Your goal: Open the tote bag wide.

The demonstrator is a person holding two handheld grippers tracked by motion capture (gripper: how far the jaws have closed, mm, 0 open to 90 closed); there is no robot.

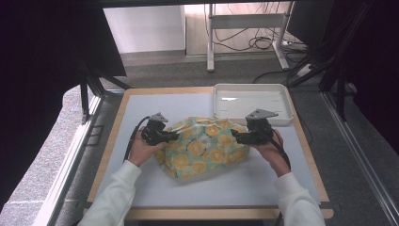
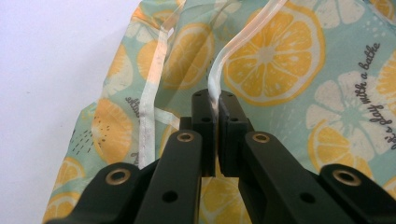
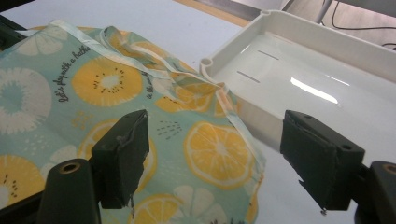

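A crumpled pale green cloth [image 1: 202, 146] printed with orange and lemon slices lies in the middle of the table. At its left side my left gripper [image 1: 175, 136] is shut on the cloth's white hem [image 2: 215, 77], which runs up between the two pressed pads. My right gripper [image 1: 234, 136] hovers at the cloth's right side. Its jaws stand wide open over a corner of the cloth [image 3: 205, 149], with nothing pinched between its pads [image 3: 123, 154].
A white plastic tray [image 1: 251, 100] sits at the back right of the table, close behind the right gripper; its near wall [image 3: 261, 119] almost touches the cloth. The grey table top [image 1: 141, 113] has a wooden edge. Desk legs and cables stand beyond.
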